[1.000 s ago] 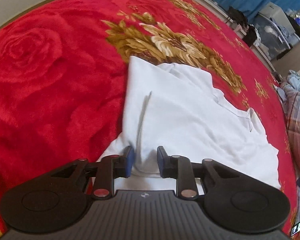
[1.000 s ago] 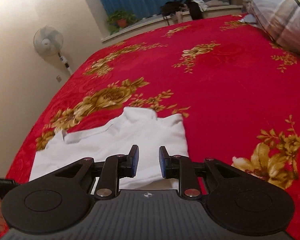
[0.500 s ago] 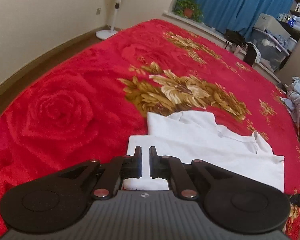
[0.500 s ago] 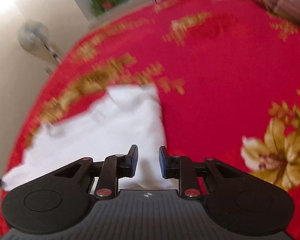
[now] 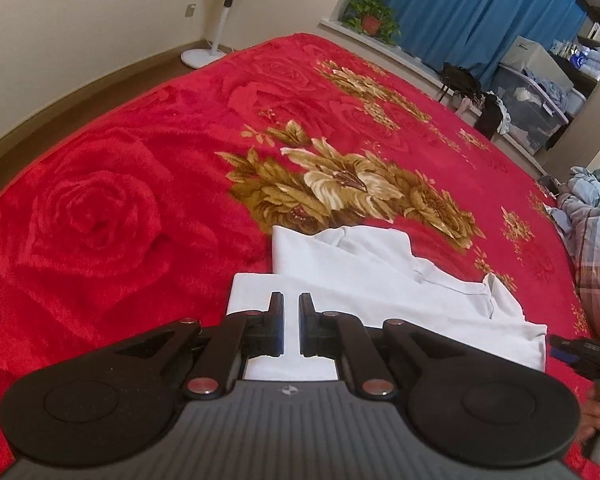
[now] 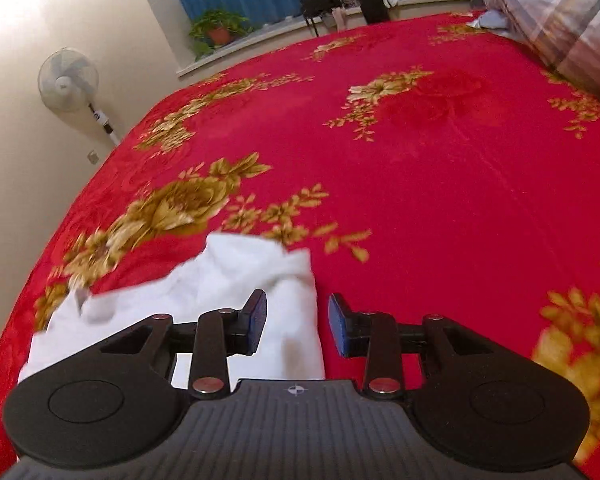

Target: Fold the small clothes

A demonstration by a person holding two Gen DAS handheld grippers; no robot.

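The white garment (image 5: pixel 380 284) lies partly folded on the red floral blanket (image 5: pixel 120 200), near the bed's close edge; in the left wrist view a collar and a doubled flap show at its far side, and its near-left corner sits square and flat under the left gripper (image 5: pixel 291 326). That gripper's jaws stand narrow, a thin slit between the blue pads; white cloth fills the slit from behind, but whether any fabric is pinched I cannot tell (the pads look to float just above the cloth rather than bite it).

The right gripper (image 6: pixel 297 322) has its jaws spread wide; it hovers over the garment's right-hand edge (image 6: pixel 300 312), the left pad over white cloth, the right pad over bare blanket, nothing between them gripped; this view is somewhat blurred, so fine creases are hard to read.

My judgement: one fold is laid and the hands are between grasps, the job roughly midway; the shape is still long from side to side, with a rumpled lobe at the right end. The next move calls for the right gripper to drop onto that edge and close on both layers together, while the left finds a matching hold at its corner; then the two should carry one end across the other, keeping the edge taut so the layers do not slide apart.
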